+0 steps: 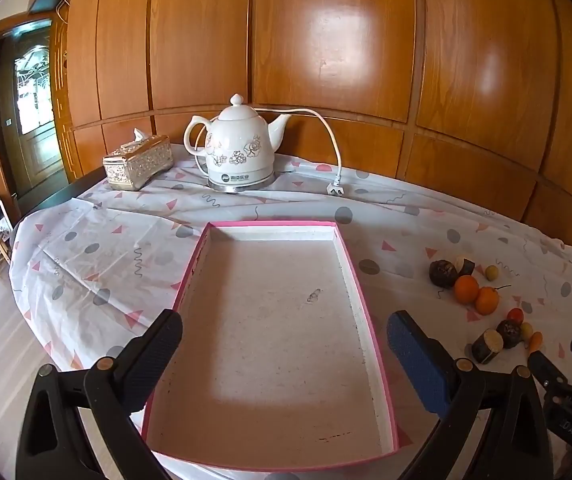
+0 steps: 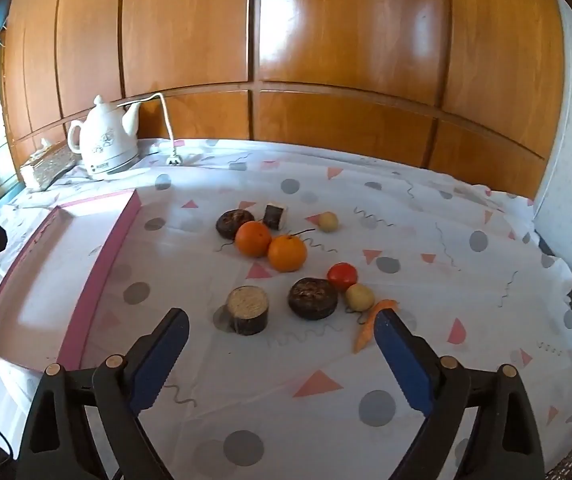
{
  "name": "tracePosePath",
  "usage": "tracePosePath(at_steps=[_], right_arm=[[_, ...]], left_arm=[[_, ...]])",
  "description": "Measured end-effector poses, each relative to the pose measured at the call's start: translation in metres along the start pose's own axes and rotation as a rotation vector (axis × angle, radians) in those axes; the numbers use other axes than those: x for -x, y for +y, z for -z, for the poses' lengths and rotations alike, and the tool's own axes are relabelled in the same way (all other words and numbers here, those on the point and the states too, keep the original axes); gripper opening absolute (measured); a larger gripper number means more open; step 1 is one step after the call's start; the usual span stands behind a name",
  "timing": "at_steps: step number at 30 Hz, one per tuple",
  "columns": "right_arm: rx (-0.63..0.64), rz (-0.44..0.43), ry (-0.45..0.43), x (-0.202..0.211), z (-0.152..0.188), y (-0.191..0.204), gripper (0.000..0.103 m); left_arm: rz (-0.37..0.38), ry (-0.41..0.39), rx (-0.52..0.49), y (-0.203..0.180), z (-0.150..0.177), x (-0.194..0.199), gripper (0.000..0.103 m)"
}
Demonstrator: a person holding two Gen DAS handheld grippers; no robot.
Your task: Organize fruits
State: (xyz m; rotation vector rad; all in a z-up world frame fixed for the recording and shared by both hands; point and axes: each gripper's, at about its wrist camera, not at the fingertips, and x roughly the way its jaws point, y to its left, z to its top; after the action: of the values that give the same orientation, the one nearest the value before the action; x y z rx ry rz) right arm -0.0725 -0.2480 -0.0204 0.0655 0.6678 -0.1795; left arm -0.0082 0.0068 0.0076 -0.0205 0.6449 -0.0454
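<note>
Fruits lay loose on the tablecloth (image 2: 426, 216), right of my pink tray (image 1: 360, 300): two oranges (image 2: 252, 238) touching, tomato (image 2: 342, 275) nearer. Left gripper (image 1: 284, 354) hung over the tray, right gripper (image 2: 281, 340) near the carrot (image 2: 370, 322); both jaws released.

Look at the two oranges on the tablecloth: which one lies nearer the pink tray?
The left orange, touching the dark flat fruit behind it. The other orange sits farther right, toward the red tomato, away from the pink tray.
</note>
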Motion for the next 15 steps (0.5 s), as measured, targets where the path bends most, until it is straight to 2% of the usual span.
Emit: tracePosePath(at_steps=[15], right_arm=[[0.012,0.003,0.031,-0.0023,-0.0008,0.0063,0.096]], left_arm=[[-0.034,0.023,-0.007,-0.0005,0.0032,0.0003,0.103]])
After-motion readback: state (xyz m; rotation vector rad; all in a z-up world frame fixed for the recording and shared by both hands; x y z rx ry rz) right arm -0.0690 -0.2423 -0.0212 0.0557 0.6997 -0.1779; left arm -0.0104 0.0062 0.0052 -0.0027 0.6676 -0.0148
